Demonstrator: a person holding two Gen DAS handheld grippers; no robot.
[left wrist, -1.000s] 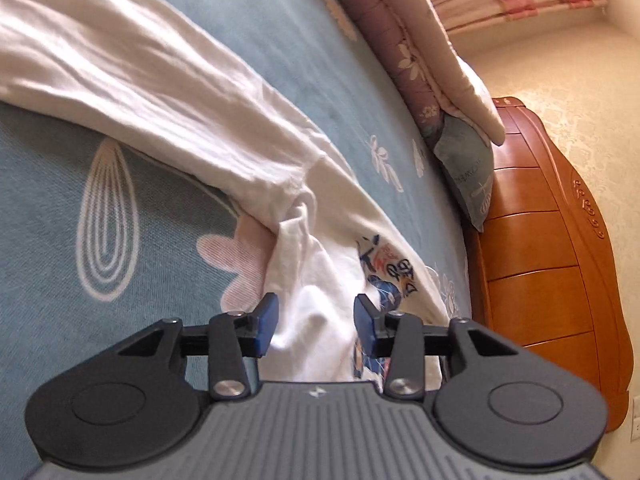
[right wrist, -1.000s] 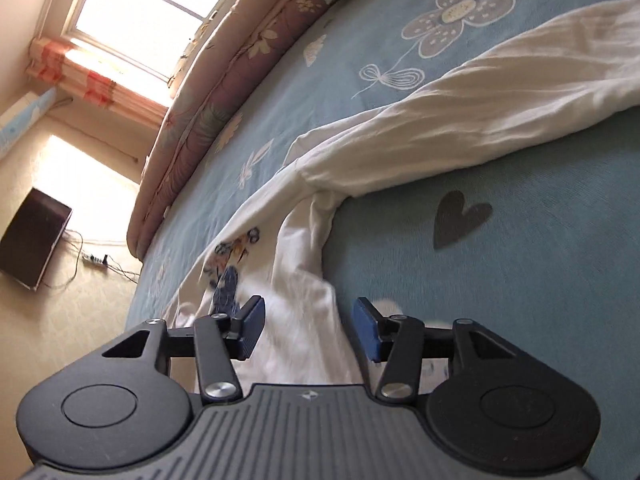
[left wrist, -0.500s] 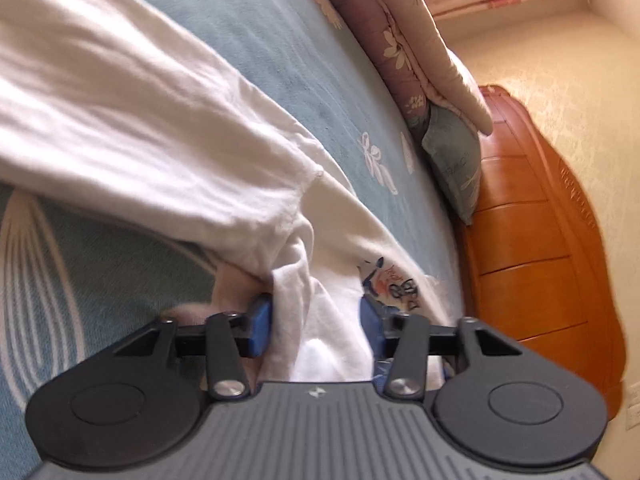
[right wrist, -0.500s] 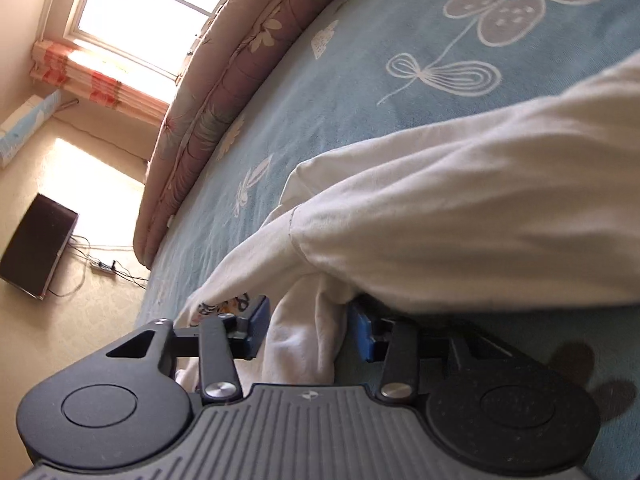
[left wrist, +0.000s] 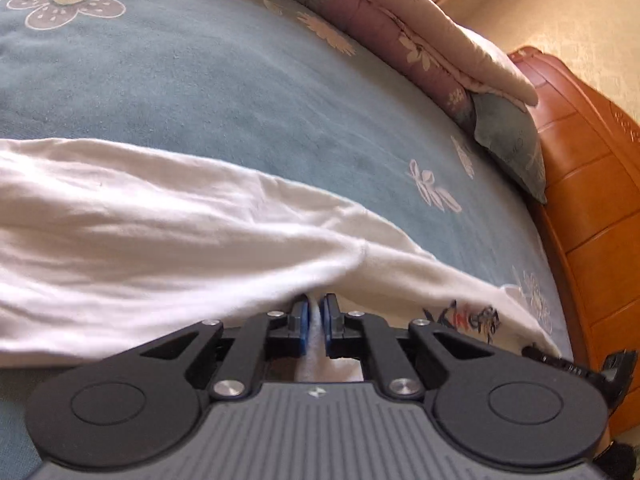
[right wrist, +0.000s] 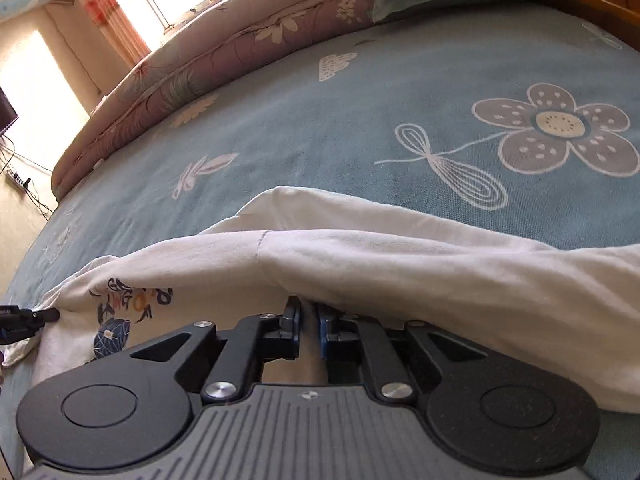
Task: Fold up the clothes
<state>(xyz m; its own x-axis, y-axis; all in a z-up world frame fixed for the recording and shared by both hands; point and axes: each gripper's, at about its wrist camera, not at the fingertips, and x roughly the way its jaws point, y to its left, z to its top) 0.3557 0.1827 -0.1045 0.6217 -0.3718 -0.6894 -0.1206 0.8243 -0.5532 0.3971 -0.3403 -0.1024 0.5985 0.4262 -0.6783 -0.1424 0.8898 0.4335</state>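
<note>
Since earlier frames: both claws advanced, jaws narrowed from apart to pinching cloth. Left gripper and right gripper each clamp white garment near bed's near edge, paired holds presumably for lifting fold.

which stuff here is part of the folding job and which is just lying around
In the job:
- white garment, printed graphic on it
- left gripper, shut on its fabric
- right gripper, shut on its fabric

Just there:
- blue flowered bedsheet
- folded quilt
- pillow
- wooden headboard
</note>
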